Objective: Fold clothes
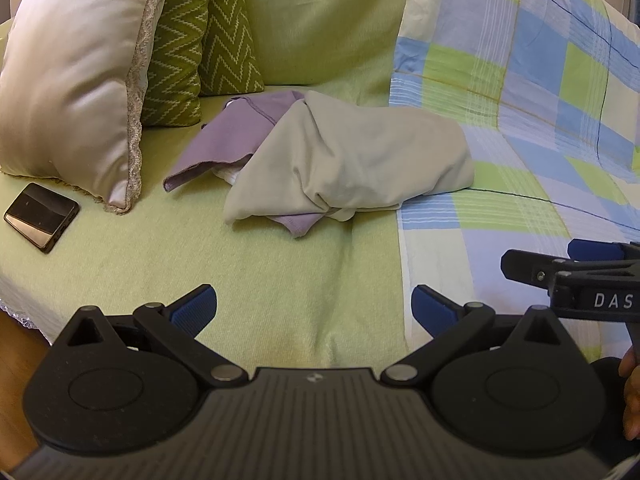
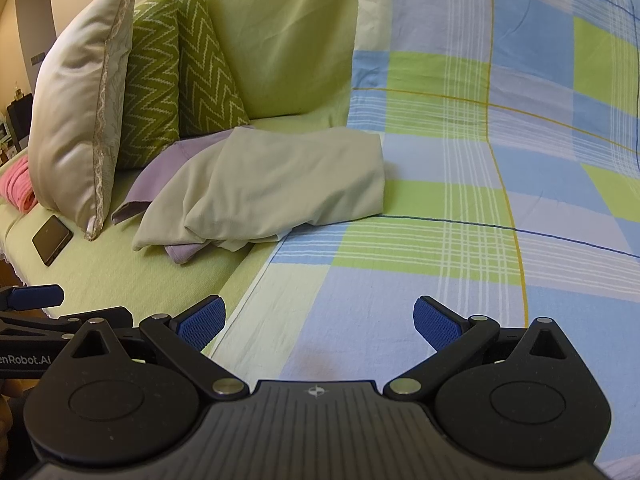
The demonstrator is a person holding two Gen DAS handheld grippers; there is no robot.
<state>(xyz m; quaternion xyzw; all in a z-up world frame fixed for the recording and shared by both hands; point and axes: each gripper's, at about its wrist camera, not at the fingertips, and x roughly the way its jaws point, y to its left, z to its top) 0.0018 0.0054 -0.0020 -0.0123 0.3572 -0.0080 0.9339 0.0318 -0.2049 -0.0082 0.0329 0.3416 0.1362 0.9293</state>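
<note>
The beige garment (image 1: pixel 352 160) lies crumpled on the sofa seat (image 1: pixel 280 280), at about twelve o'clock from the left gripper (image 1: pixel 314 308) and eleven o'clock from the right gripper (image 2: pixel 320 320). It is heaped over a lilac garment (image 1: pixel 236 132) whose corners poke out at both ends. Both grippers hover near the sofa's front edge, well apart from the pile, jaws spread wide and holding nothing. The cloth looks light, limp and thin, likely to sag and cling to the piece beneath. A sound hold would be a hem or corner of the beige layer at its near edge, pinching one layer only, so the lilac piece stays behind
</note>
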